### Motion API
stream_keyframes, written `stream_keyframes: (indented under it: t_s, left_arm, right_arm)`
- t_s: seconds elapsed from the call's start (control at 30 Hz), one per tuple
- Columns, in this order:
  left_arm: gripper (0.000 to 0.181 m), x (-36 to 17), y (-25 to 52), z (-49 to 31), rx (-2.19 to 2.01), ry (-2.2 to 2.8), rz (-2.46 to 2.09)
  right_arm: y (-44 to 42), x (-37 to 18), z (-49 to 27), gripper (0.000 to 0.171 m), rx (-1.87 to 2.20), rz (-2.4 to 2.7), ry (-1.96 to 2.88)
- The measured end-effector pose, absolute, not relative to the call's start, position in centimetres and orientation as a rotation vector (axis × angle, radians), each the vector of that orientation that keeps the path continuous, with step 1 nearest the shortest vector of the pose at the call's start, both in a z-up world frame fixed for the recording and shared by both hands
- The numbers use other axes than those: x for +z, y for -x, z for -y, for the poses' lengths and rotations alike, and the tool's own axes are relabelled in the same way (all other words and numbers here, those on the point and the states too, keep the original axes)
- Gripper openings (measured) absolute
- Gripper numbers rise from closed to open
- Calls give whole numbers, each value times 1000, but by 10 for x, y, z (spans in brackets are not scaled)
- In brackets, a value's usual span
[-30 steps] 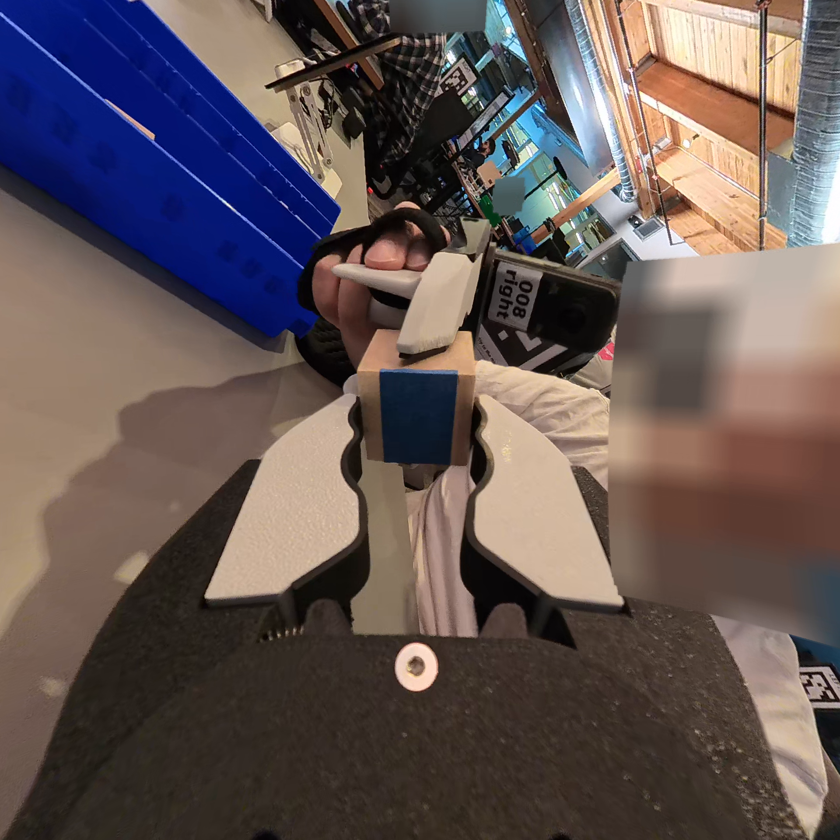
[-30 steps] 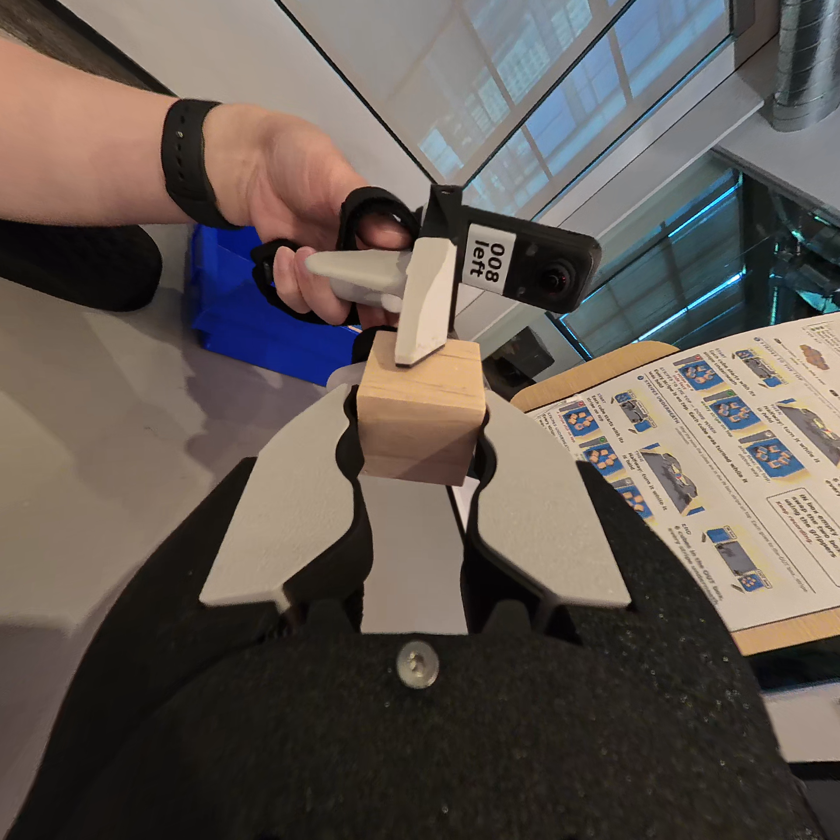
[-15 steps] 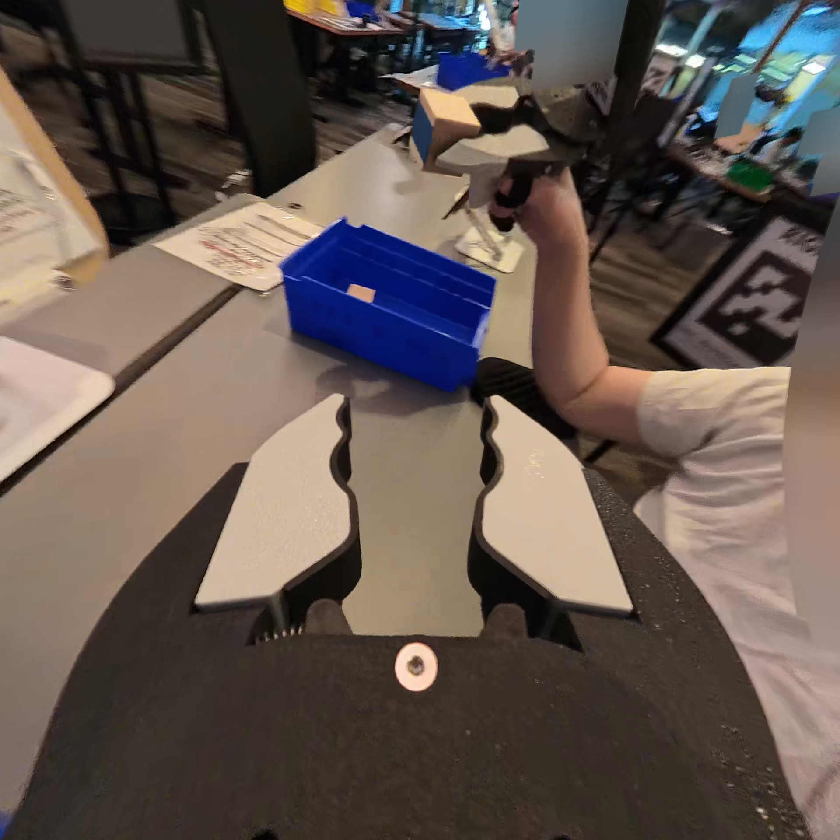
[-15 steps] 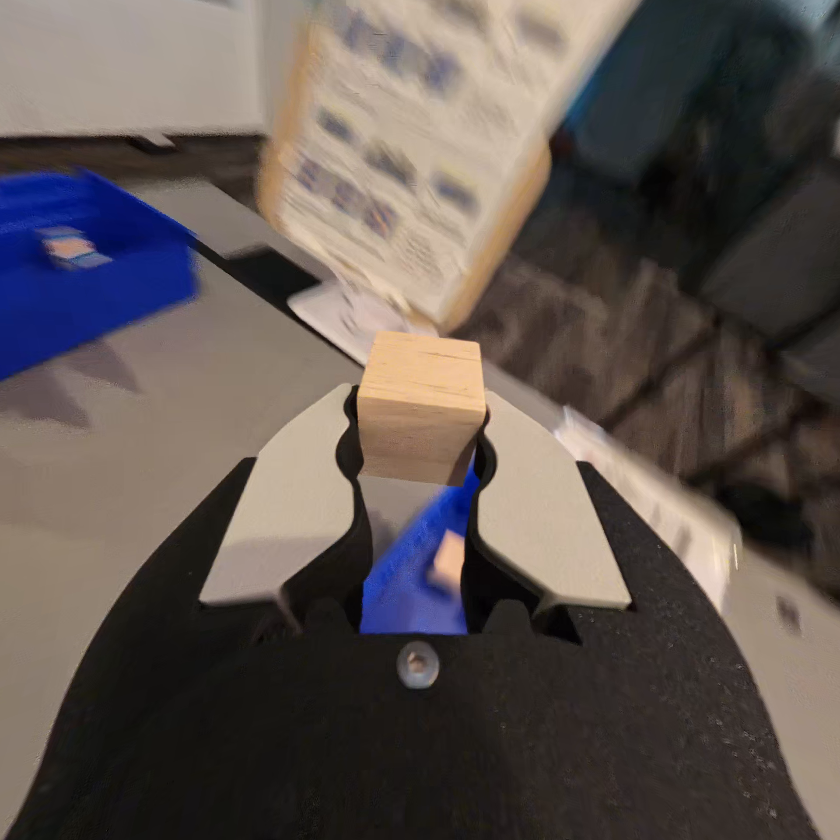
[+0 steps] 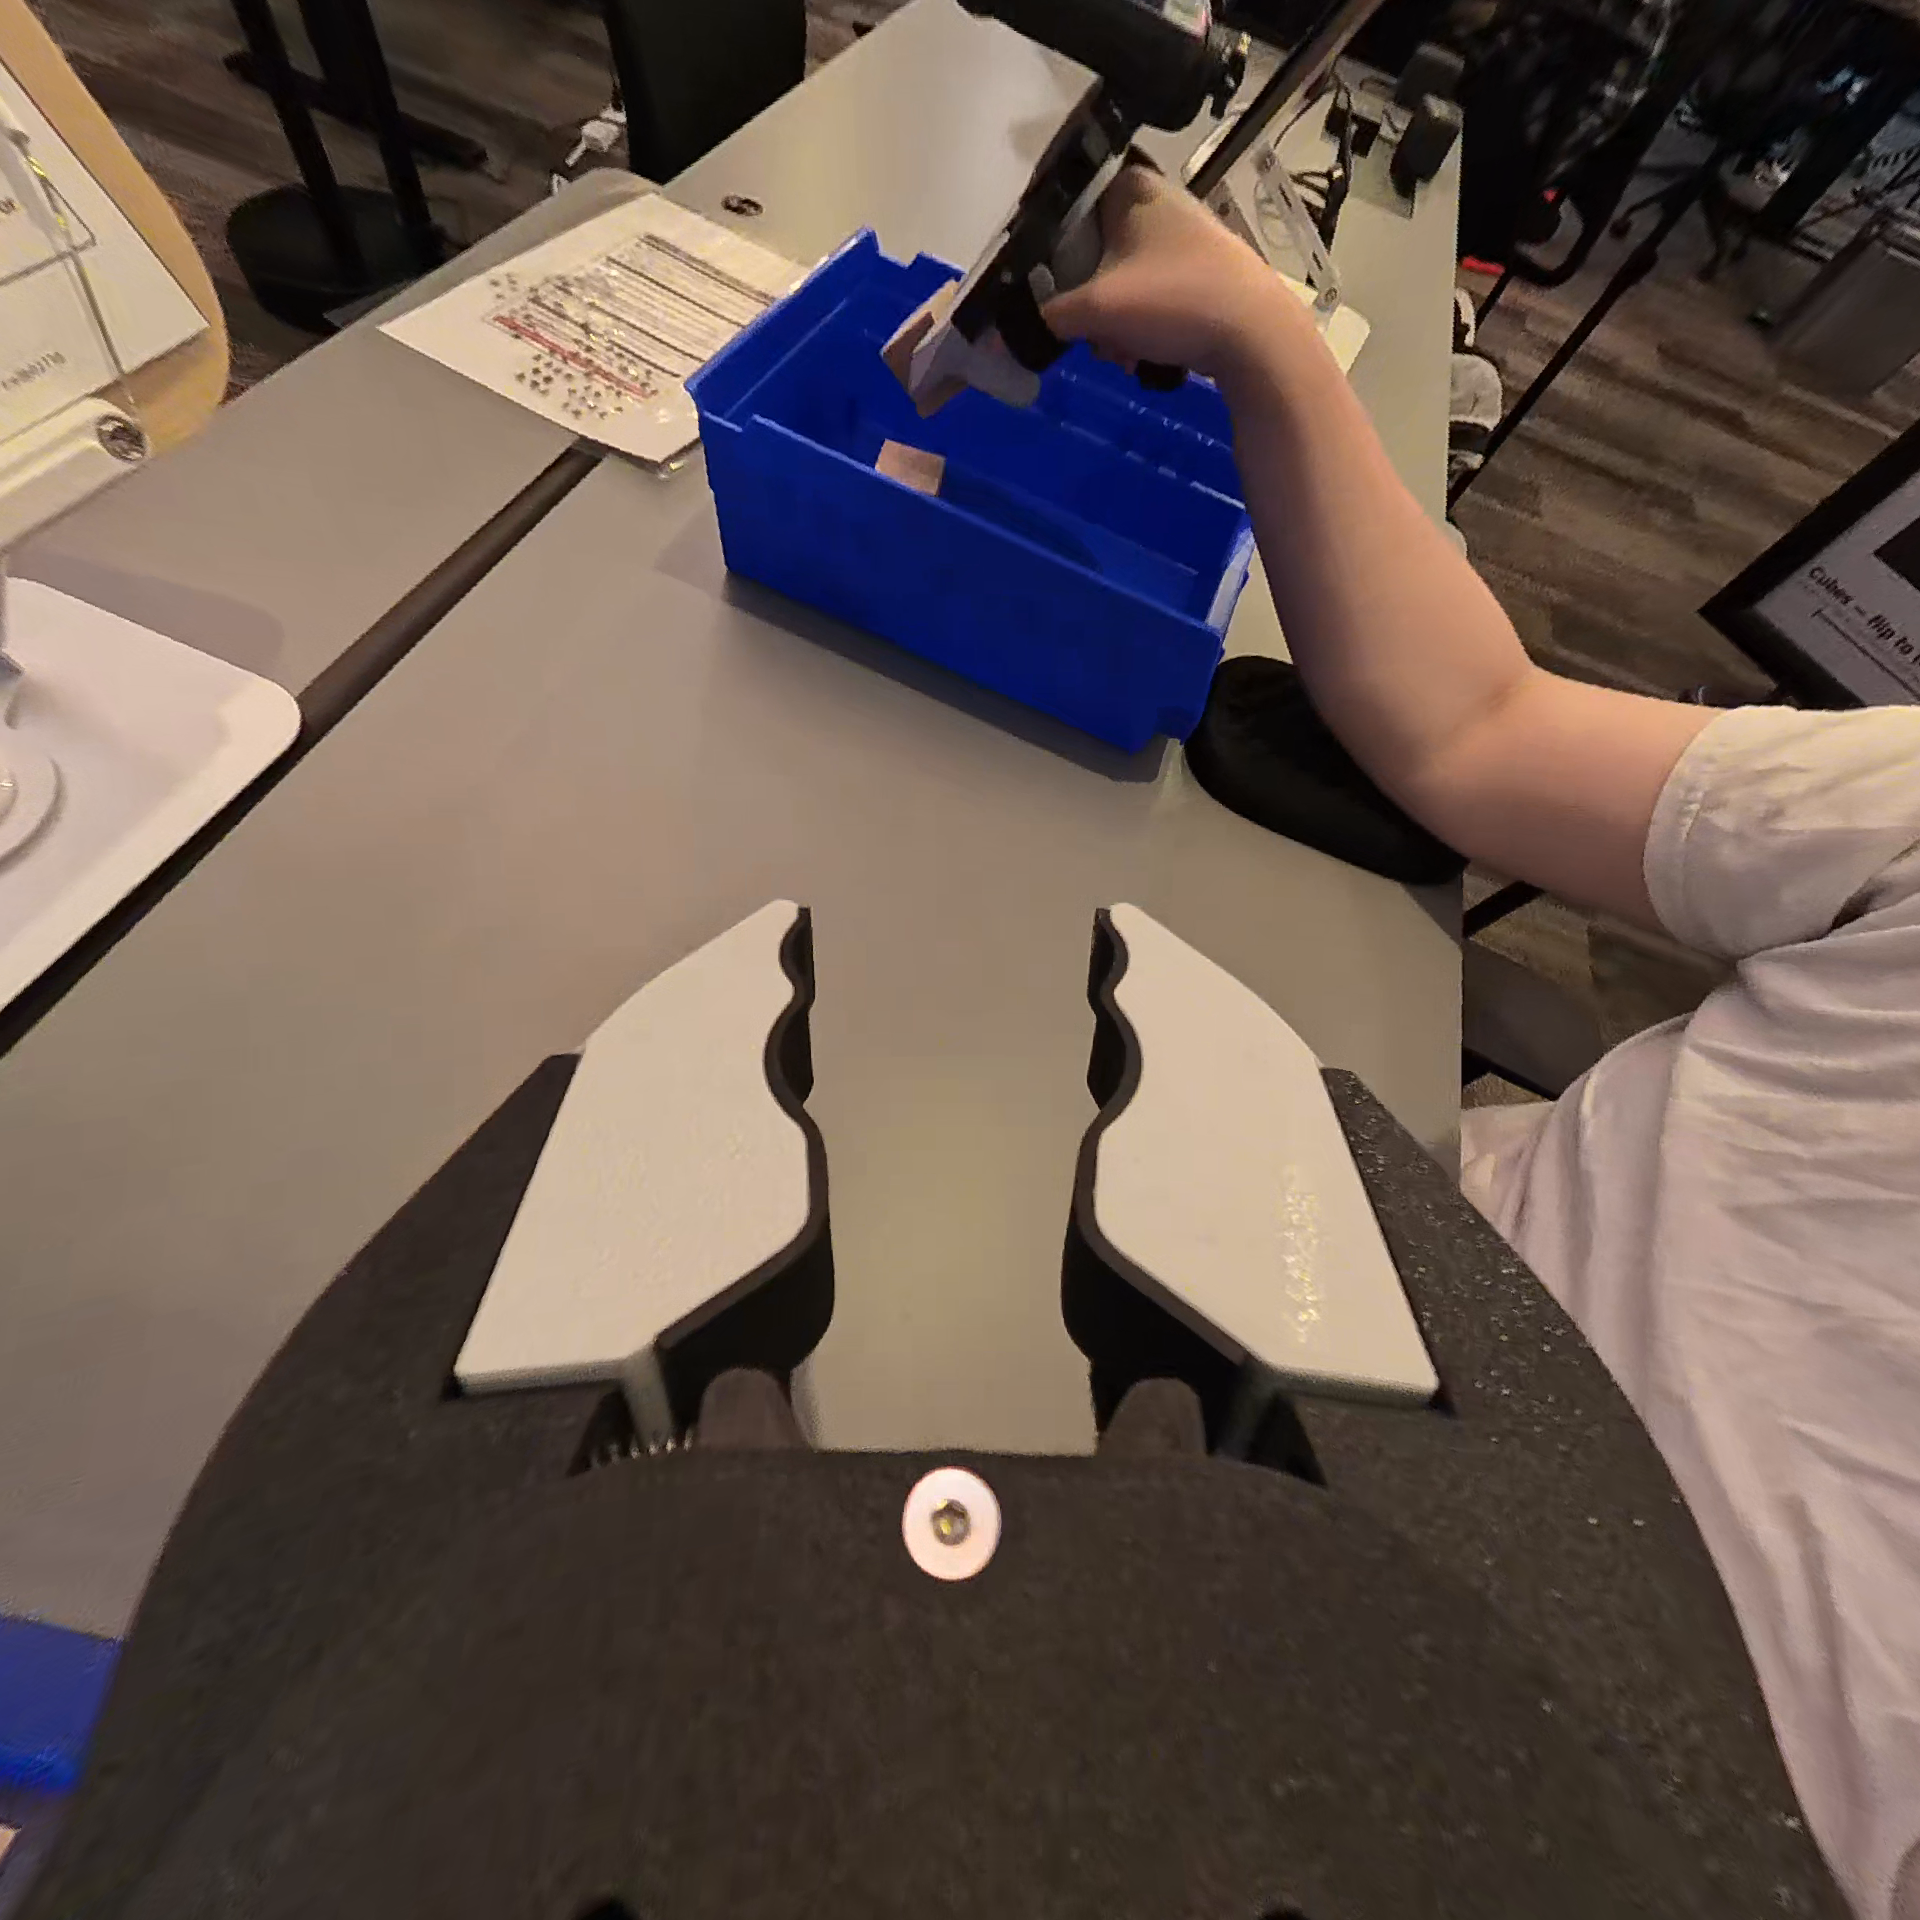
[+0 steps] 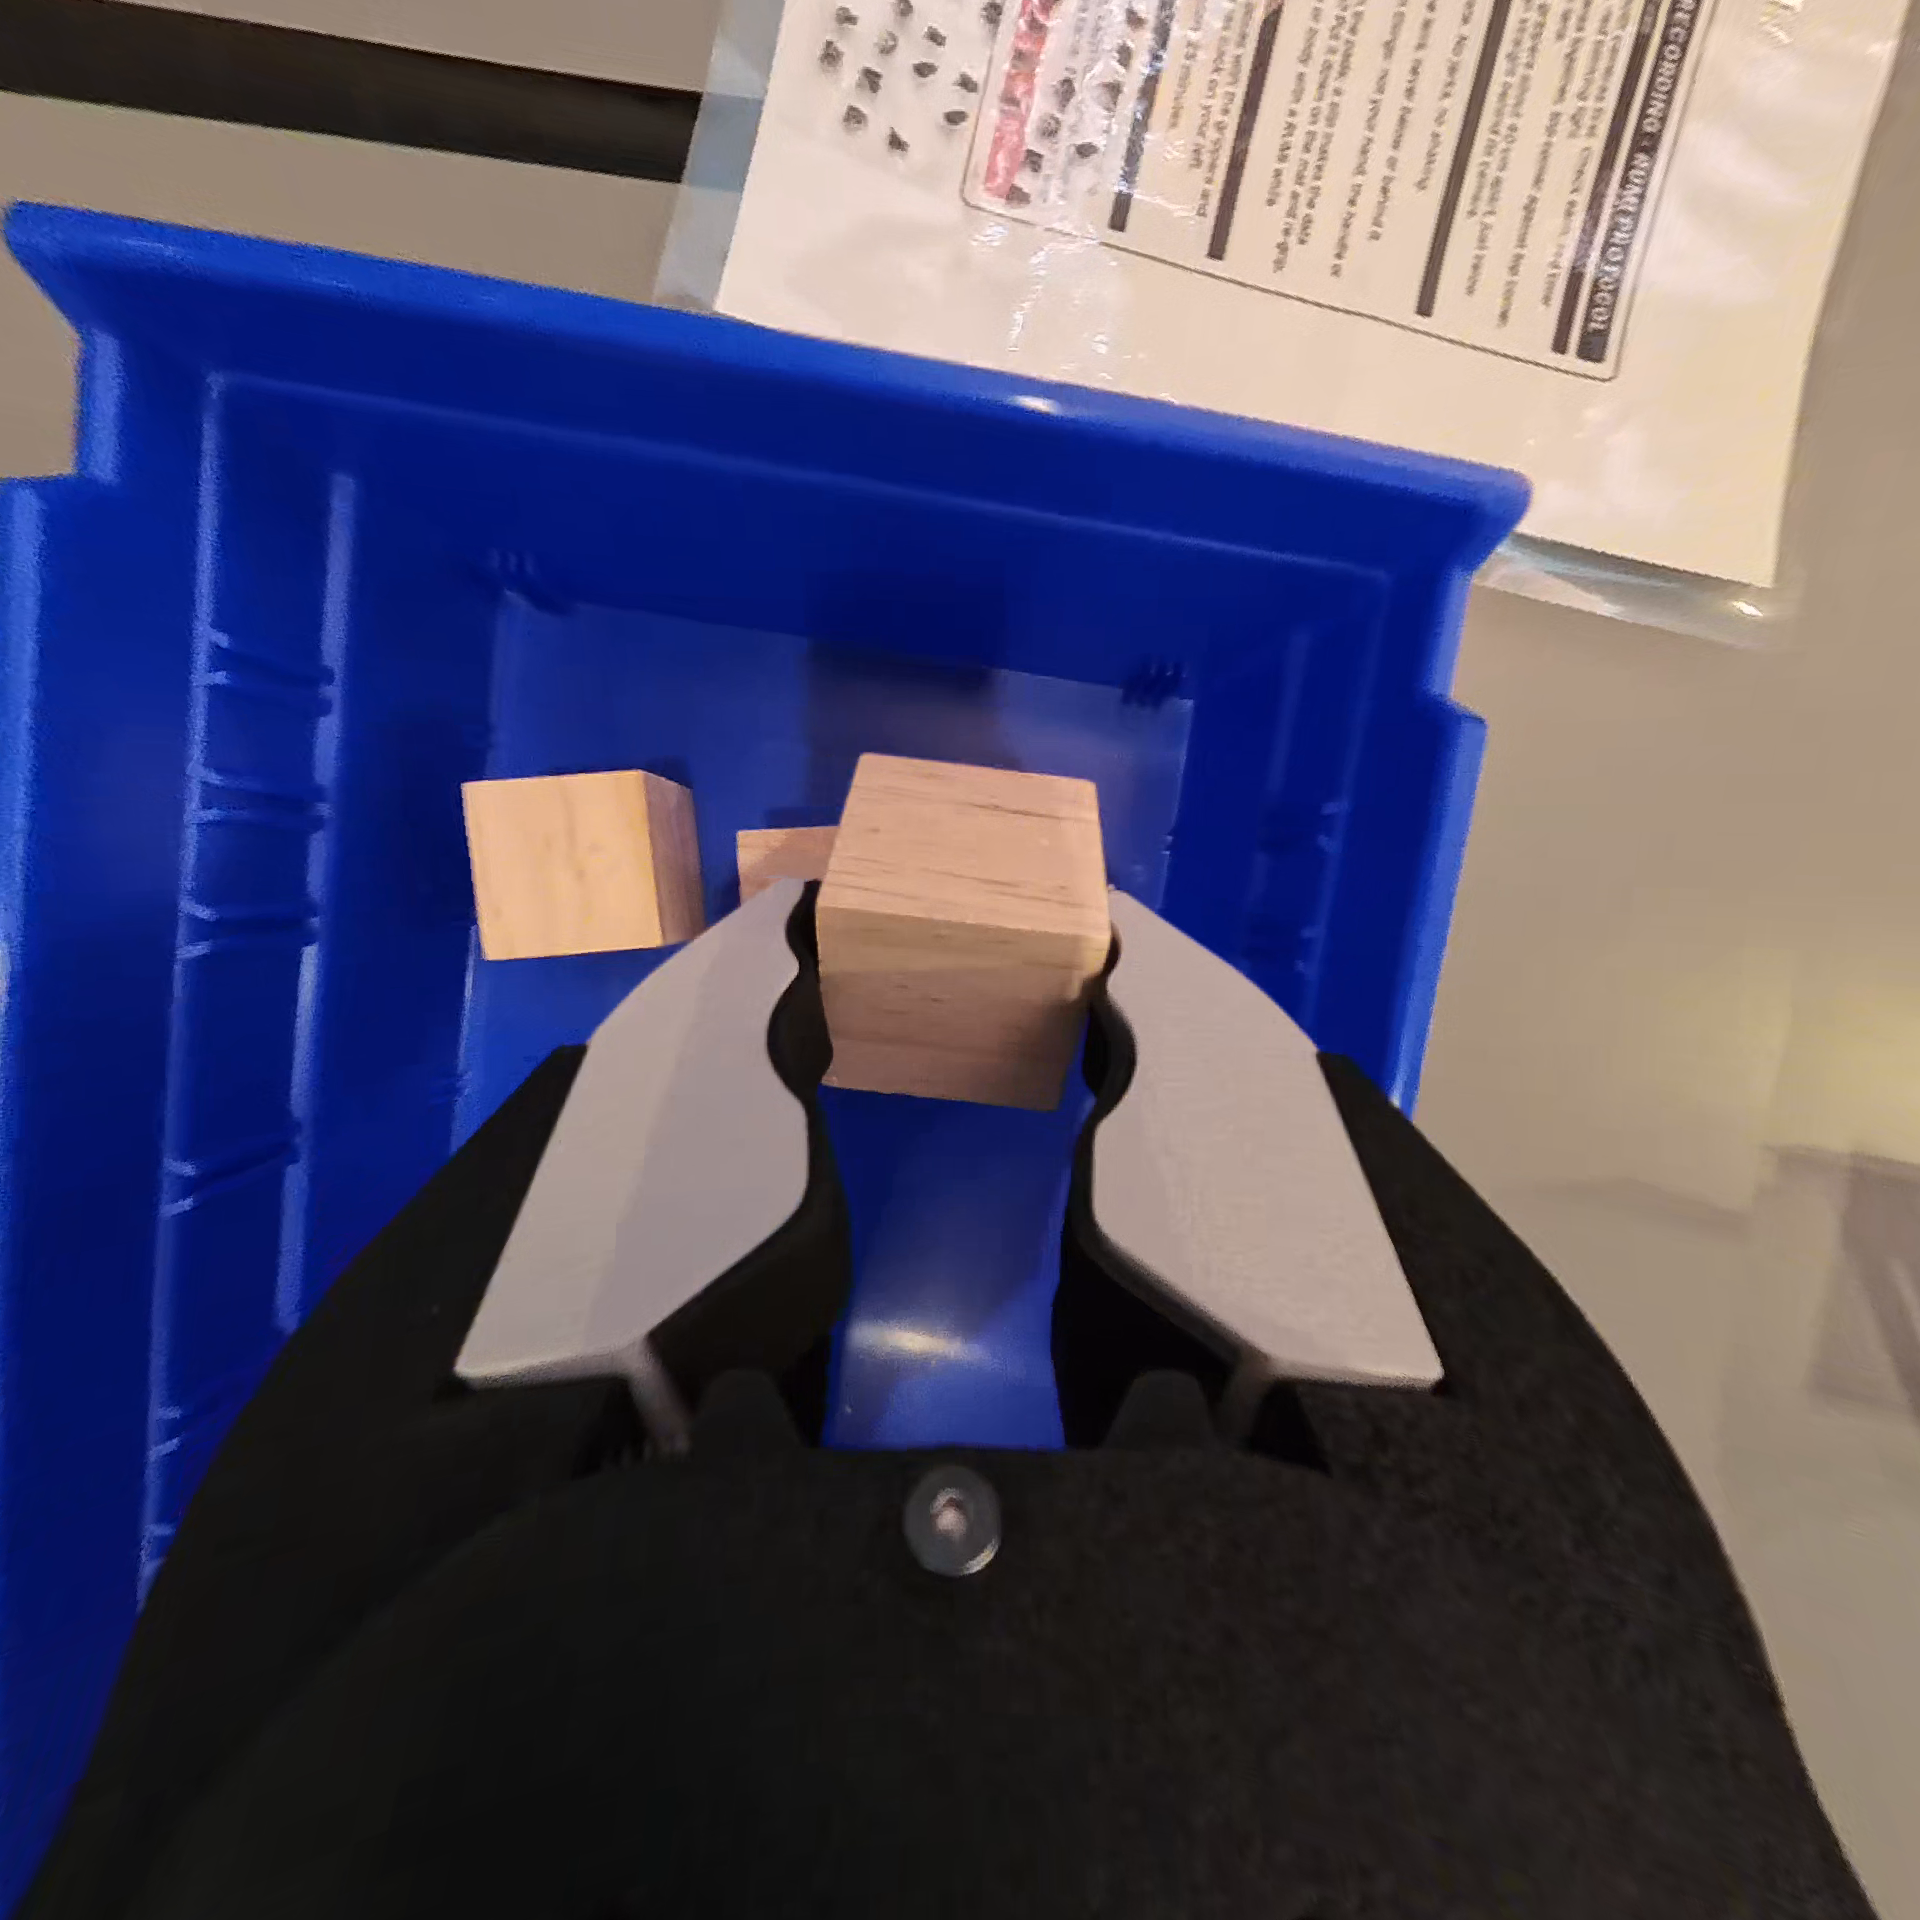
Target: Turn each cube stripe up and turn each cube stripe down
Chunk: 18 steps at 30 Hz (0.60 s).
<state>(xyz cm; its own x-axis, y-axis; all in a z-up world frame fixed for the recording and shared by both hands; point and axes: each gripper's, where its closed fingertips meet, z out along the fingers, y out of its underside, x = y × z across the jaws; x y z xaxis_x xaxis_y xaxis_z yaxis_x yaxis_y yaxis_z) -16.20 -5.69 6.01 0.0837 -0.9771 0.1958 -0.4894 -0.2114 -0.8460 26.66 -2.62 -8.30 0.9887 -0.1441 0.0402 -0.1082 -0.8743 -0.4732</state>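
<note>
My right gripper [image 6: 956, 902] is shut on a plain wooden cube [image 6: 966, 831] and holds it over the inside of the blue bin [image 6: 727, 384]; no stripe shows on the faces I see. A second wooden cube [image 6: 571, 878] lies on the bin floor to its left, and a third [image 6: 779, 857] is partly hidden behind the held one. My left gripper [image 5: 951, 920] is open and empty above the grey table, well short of the bin [image 5: 966, 582]. The left wrist view shows the right gripper [image 5: 956, 358] tilted down into the bin, with a cube [image 5: 912, 465] below it.
A laminated paper sheet [image 6: 1299, 208] lies on the table just beyond the bin; it also shows in the left wrist view [image 5: 613, 312]. A white stand base [image 5: 114, 748] sits at the left. A black pad [image 5: 1309, 769] lies under the person's forearm [image 5: 1382, 623] near the table's right edge.
A second ago both grippers held the cube together in the air. My left gripper let go and drew back, open. My right gripper carried the cube down over the blue bin.
</note>
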Motion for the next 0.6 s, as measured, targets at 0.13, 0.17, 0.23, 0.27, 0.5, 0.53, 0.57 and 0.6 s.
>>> stream_keyframes:
  t_s: [0.13, 0.17, 0.23, 0.27, 0.5, 0.53, 0.57, 0.6]
  left_arm:
    - [51, 52, 158, 60, -1033, 1788, -1486]
    - [50, 51, 157, 62, -1034, 1789, -1494]
    - [50, 49, 156, 65, -1034, 1790, -1510]
    - [50, 48, 156, 66, -1029, 1791, -1520]
    - [48, 49, 159, 62, -960, 1778, -1518]
    - [48, 50, 159, 63, -973, 1780, -1515]
    - [48, 51, 160, 63, -984, 1782, -1512]
    - [48, 51, 160, 63, -990, 1784, -1509]
  right_arm:
    - [-280, -96, 34, 47, -202, -203, 2715]
    - [-281, -99, 34, 47, -201, -209, 2725]
    - [-282, -105, 37, 46, -198, -212, 2754]
    - [-282, -109, 38, 47, -191, -212, 2772]
    - [-269, -116, 45, 47, -88, -214, 2836]
    - [-271, -116, 45, 47, -100, -224, 2830]
    - [-274, -116, 45, 47, -108, -236, 2822]
    - [-277, -117, 45, 47, -112, -251, 2819]
